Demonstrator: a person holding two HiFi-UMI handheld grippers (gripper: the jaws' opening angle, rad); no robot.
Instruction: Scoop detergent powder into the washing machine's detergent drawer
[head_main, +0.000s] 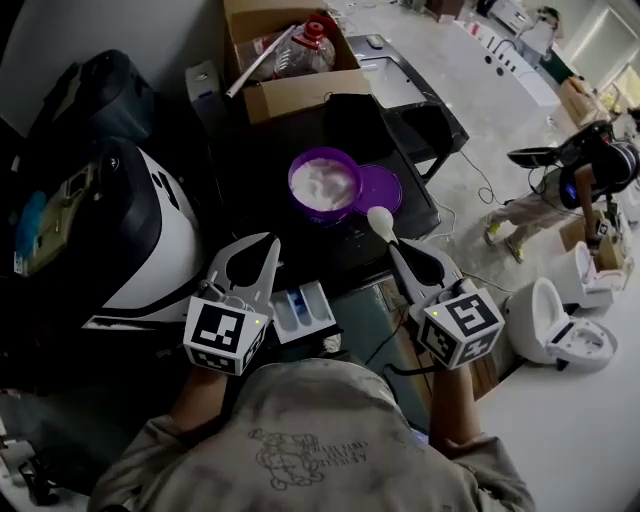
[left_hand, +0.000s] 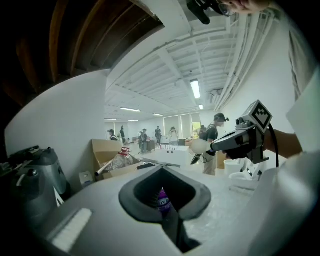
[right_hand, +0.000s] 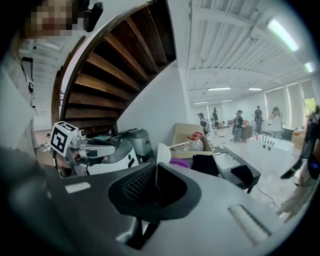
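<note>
Left gripper (head_main: 266, 245) fingers clenched, empty. Right gripper (head_main: 397, 248) fingers grasp white scoop (head_main: 381, 221) handle, near open purple detergent tub (head_main: 325, 185) on black bench (head_main: 268, 150). Detergent drawer (head_main: 303, 310) between grippers. Cardboard box (head_main: 290, 95) behind tub. Concrete floor (head_main: 480, 90), toilets (head_main: 556, 325) at right.

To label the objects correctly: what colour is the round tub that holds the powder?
The round plastic tub is purple; the head view shows it best.
</note>
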